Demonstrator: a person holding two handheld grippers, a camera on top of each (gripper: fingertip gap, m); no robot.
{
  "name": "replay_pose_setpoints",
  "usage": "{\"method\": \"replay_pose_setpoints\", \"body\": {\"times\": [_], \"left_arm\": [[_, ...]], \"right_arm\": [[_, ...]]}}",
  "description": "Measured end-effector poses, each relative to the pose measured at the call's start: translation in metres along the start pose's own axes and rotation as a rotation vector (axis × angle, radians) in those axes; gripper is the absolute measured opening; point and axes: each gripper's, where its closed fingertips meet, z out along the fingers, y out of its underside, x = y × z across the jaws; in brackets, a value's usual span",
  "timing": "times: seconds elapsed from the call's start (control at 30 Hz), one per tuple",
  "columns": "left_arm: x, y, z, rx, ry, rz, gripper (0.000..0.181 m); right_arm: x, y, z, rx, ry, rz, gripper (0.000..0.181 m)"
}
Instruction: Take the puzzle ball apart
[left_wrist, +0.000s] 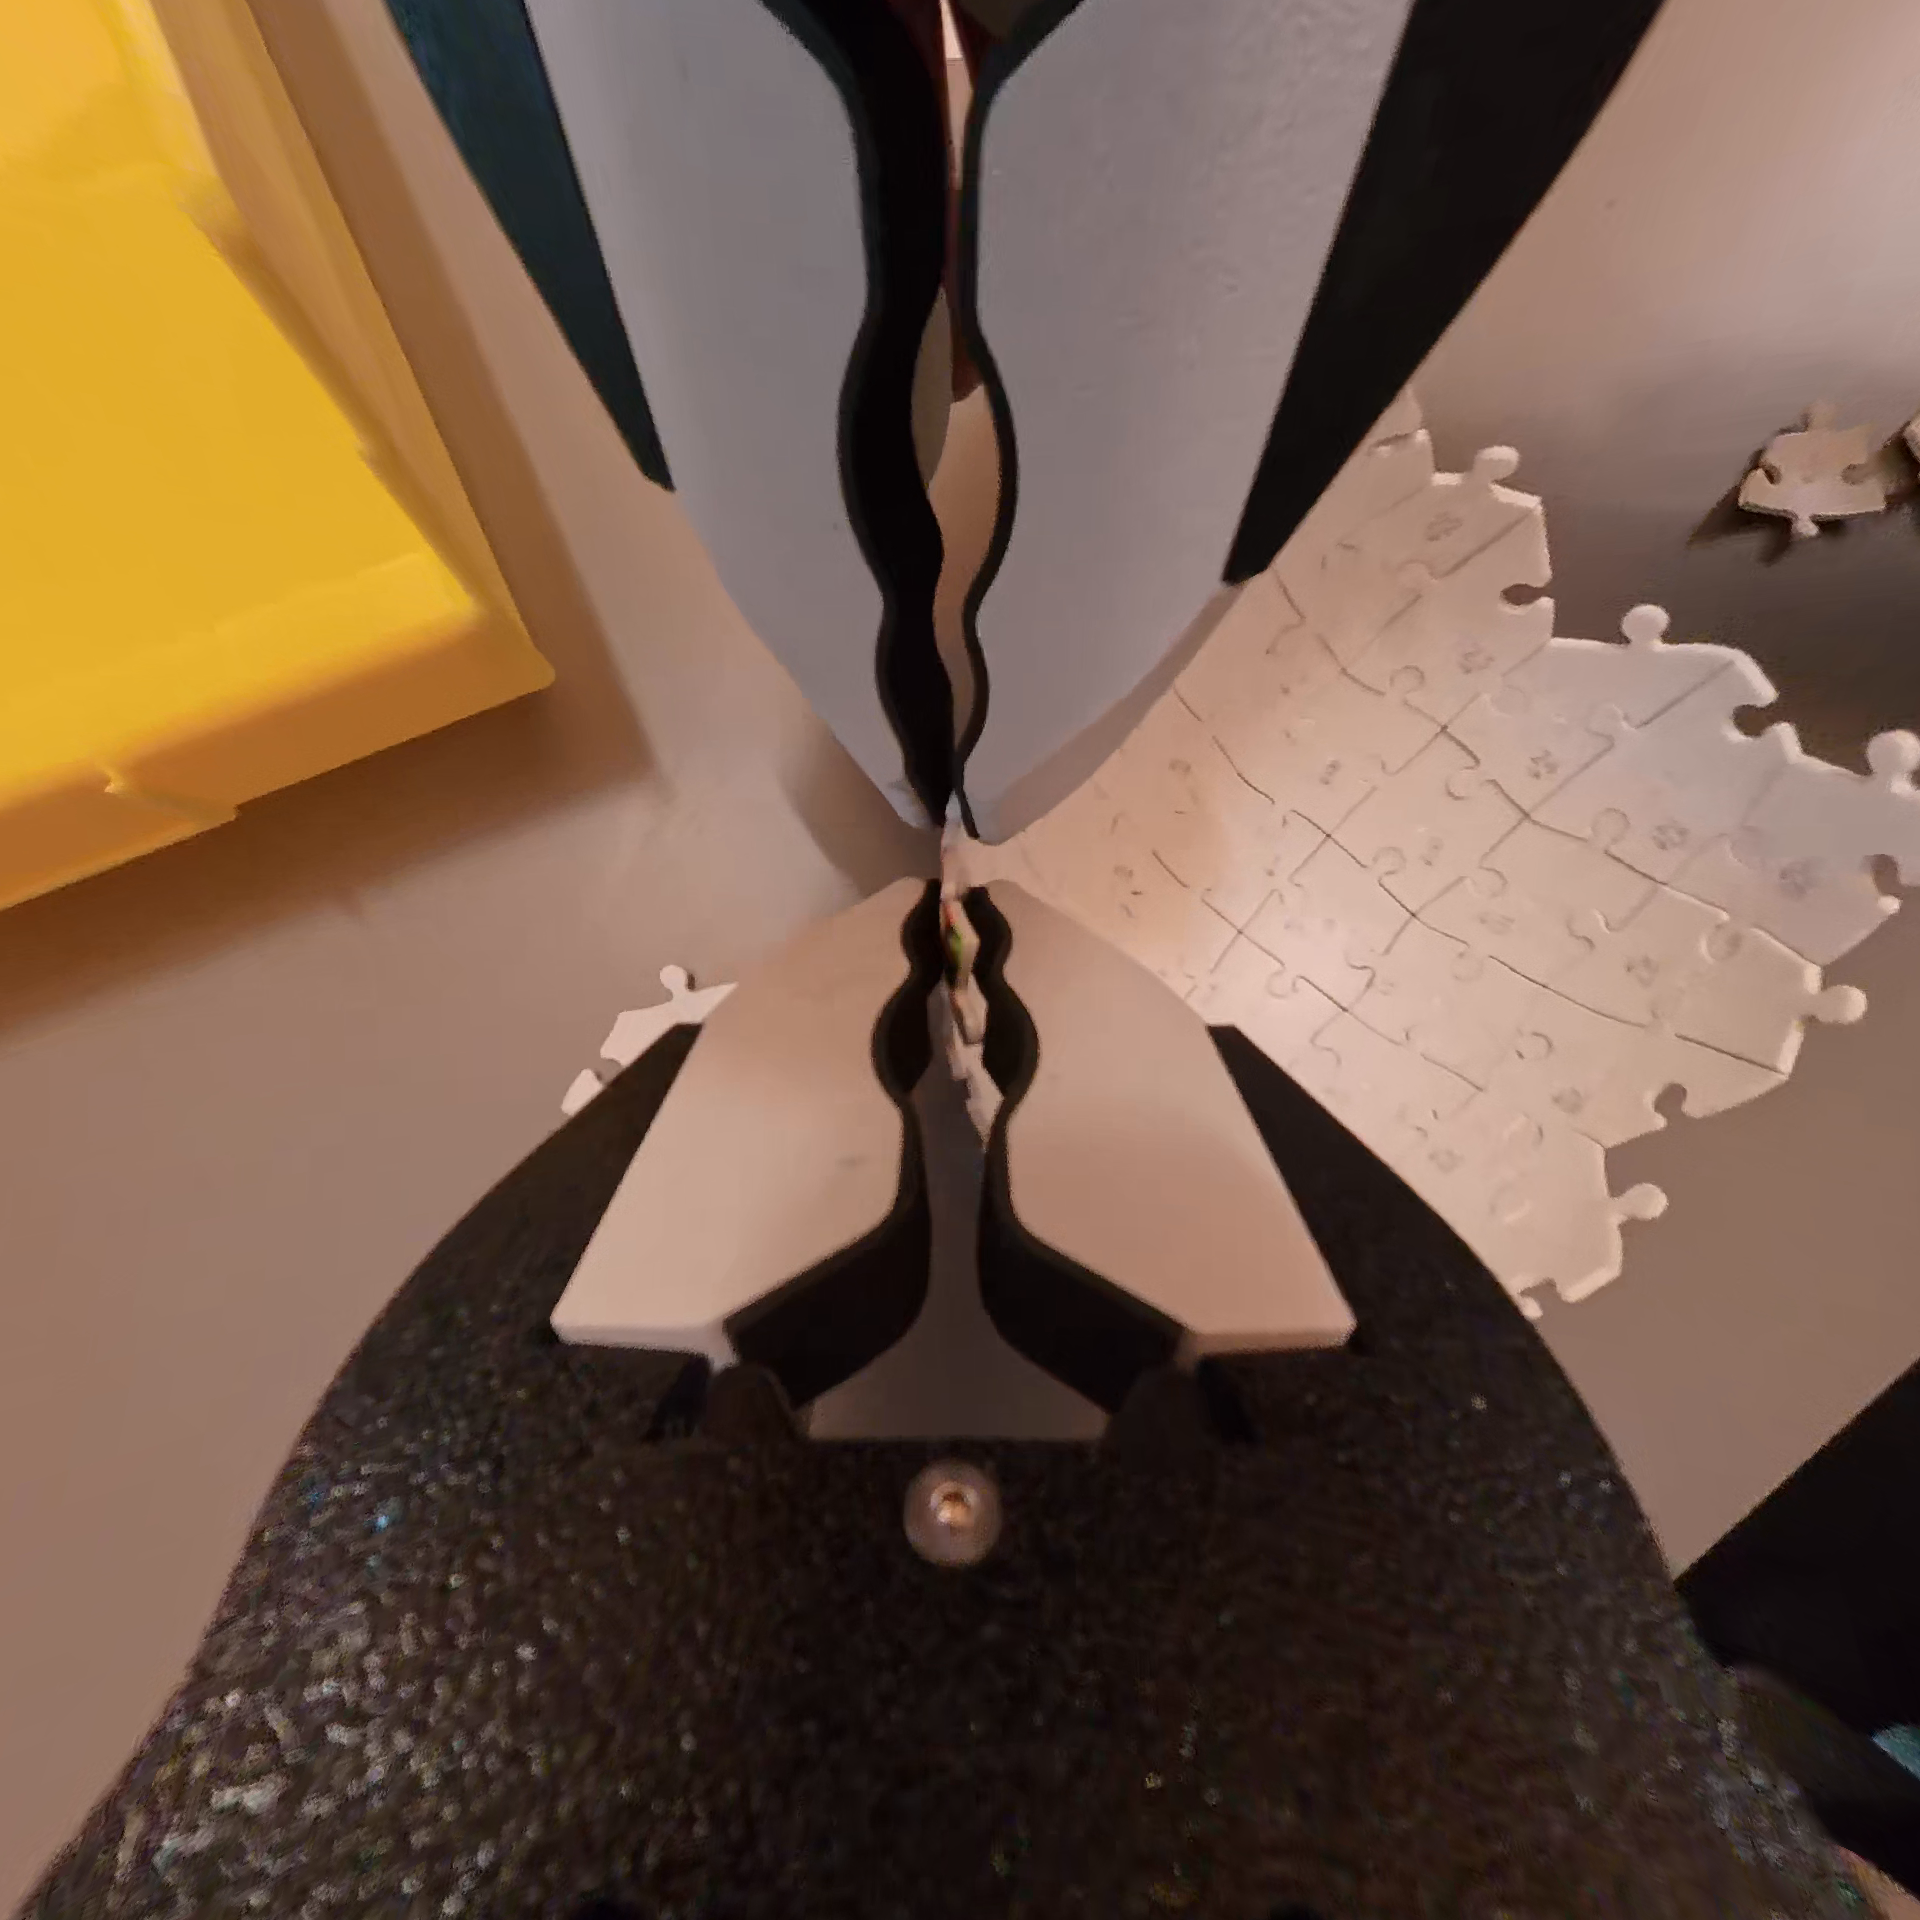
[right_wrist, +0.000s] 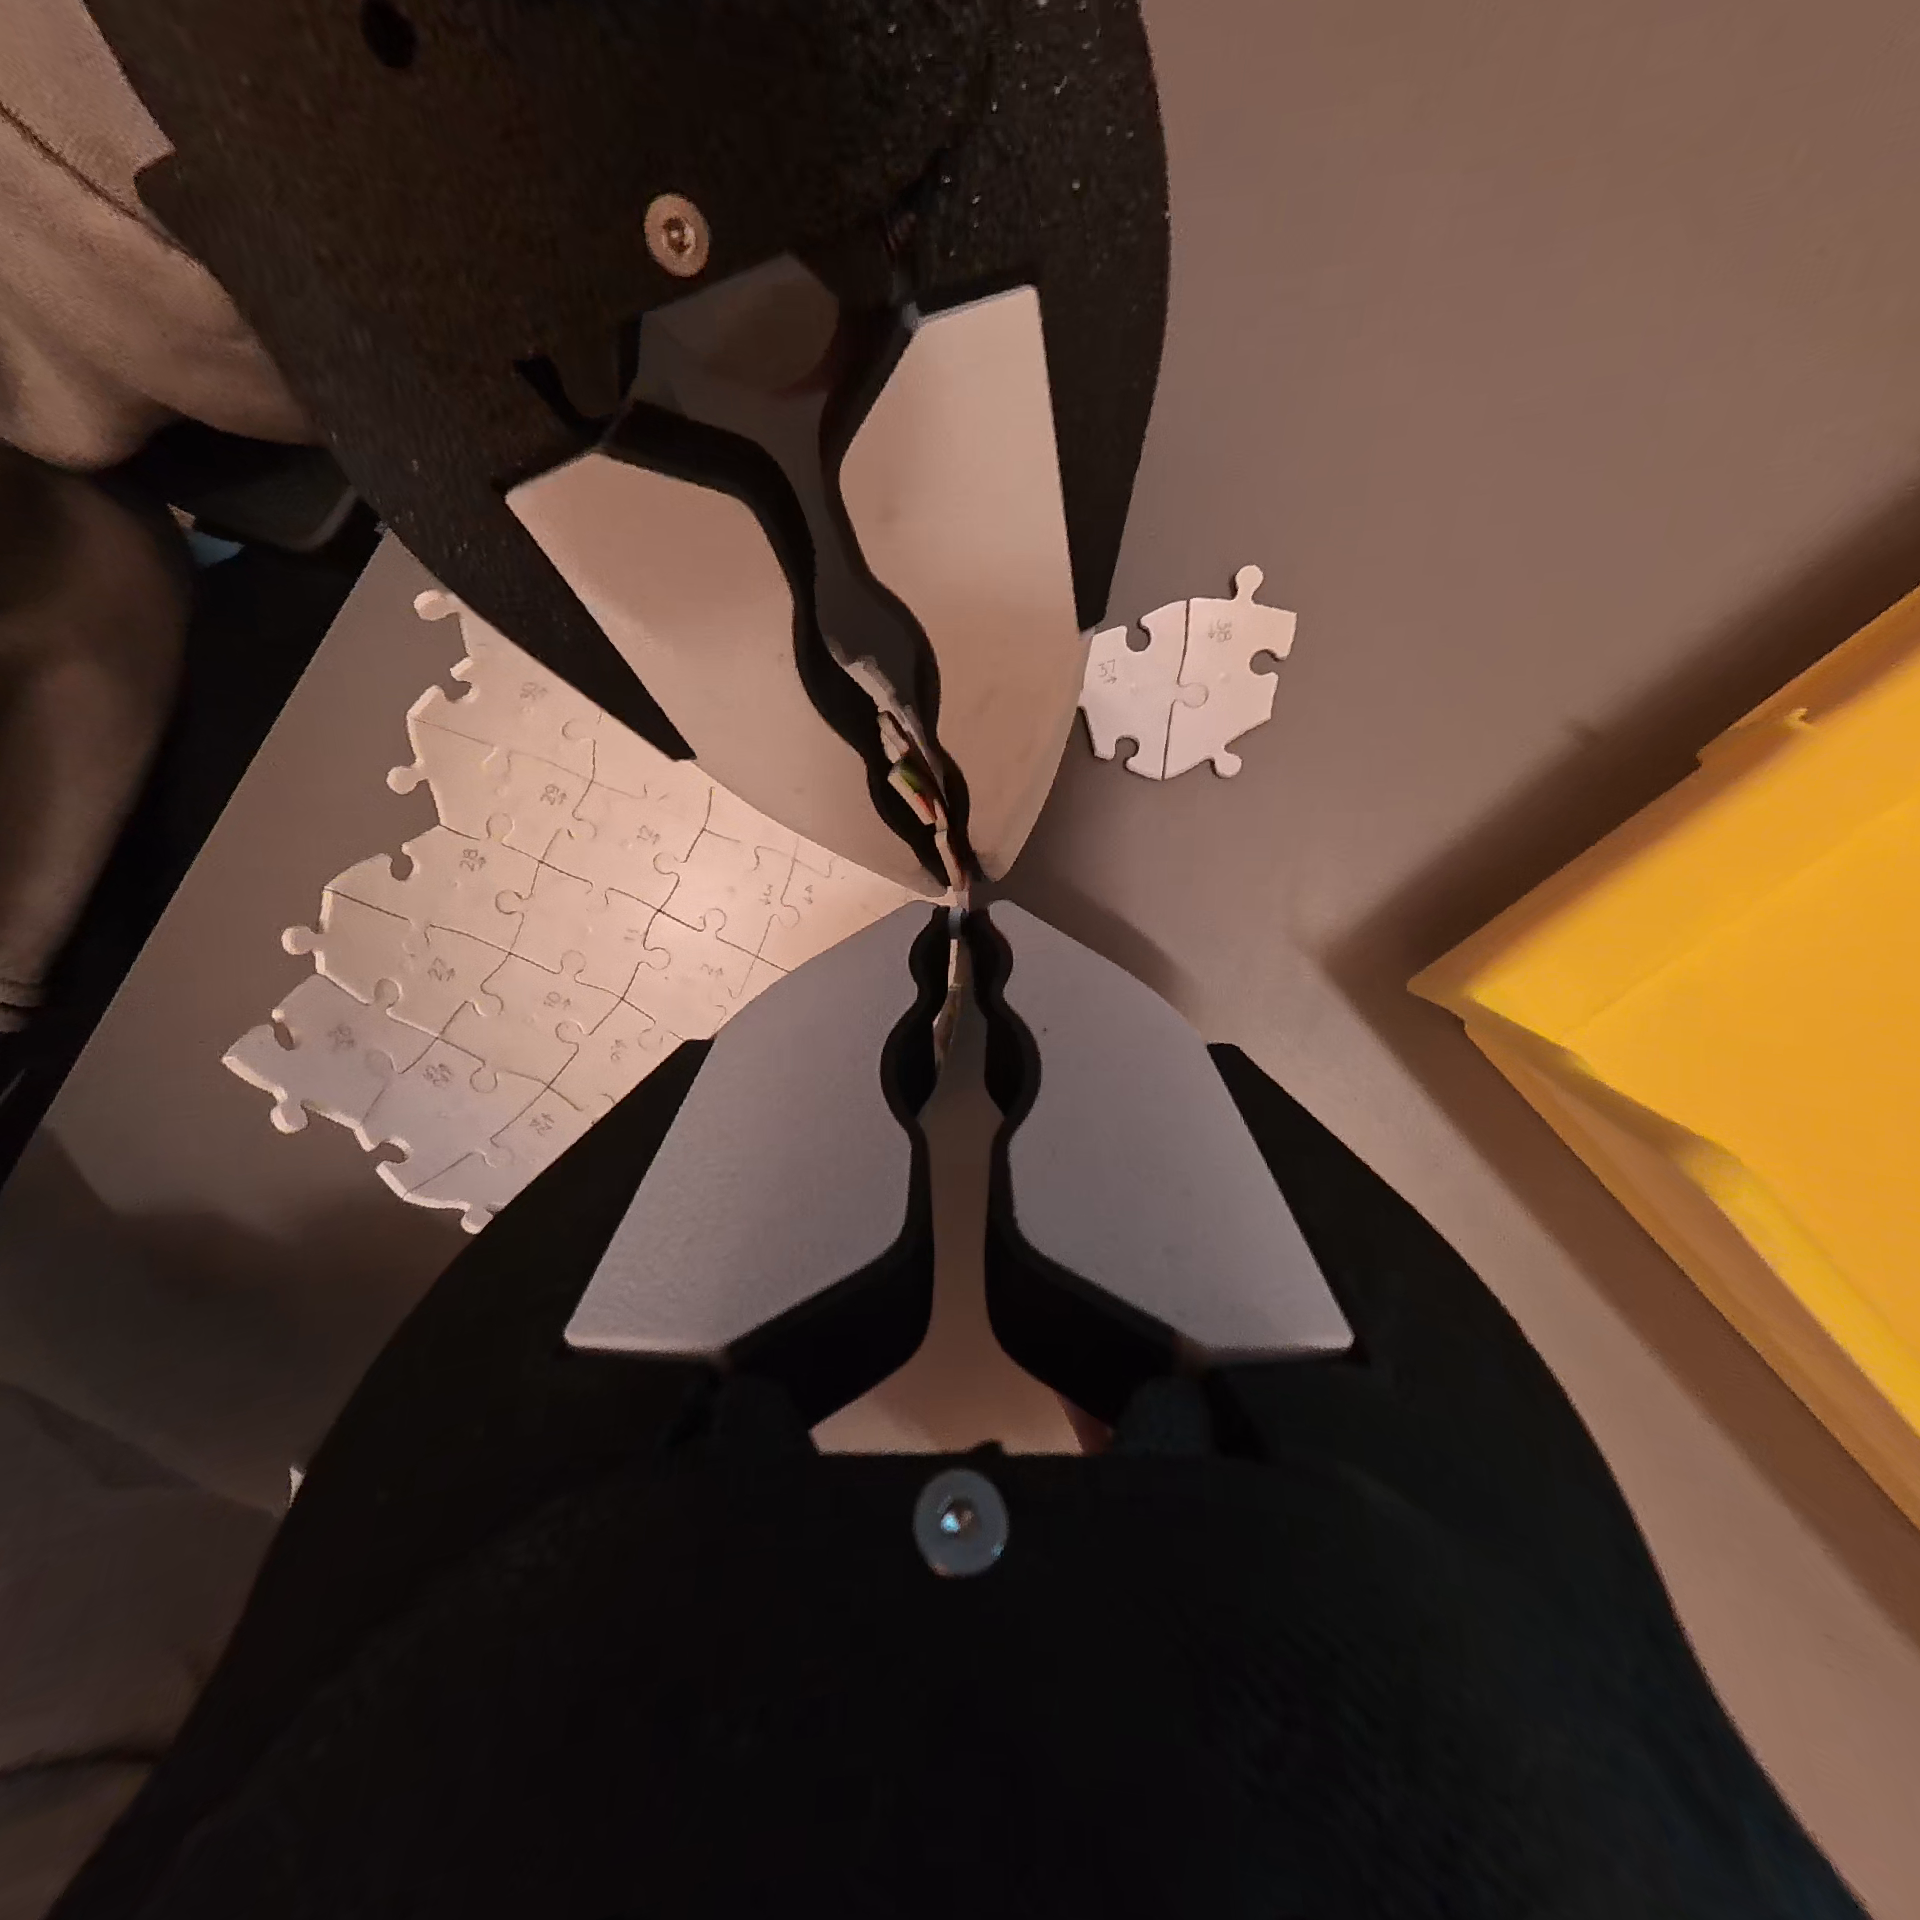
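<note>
The left tool (left_wrist: 958, 873) has a rough, speckled black body shaped like a broad wedge, with one round silver screw (left_wrist: 952, 1519) set in the middle near the camera. Two flat pale-grey fingers (left_wrist: 769, 1153) taper from it to narrow tips, each lined along its inner edge with a wavy black pad. The right tool (right_wrist: 961, 909) is built alike: matte black body, a silver screw (right_wrist: 958, 1523), grey fingers (right_wrist: 1153, 1143) with scalloped black edging.
</note>
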Motion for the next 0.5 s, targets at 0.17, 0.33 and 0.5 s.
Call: {"method": "replay_pose_setpoints", "body": {"times": [0.17, 0.33, 0.5], "left_arm": [[0.0006, 0.0007, -0.0011, 0.013, 0.053, -0.097, 0.003], [0.0001, 0.0013, -0.0001, 0.013, 0.078, -0.157, 0.003], [-0.0002, 0.0016, 0.0000, 0.015, 0.069, -0.145, 0.003]], "right_arm": [[0.0000, -0.0015, 0.0007, 0.008, 0.004, -0.005, 0.004], [0.0011, -0.0014, 0.0017, 0.009, 0.006, -0.006, 0.004], [0.0015, -0.0019, 0.0019, 0.018, 0.002, 0.000, 0.004]]}}
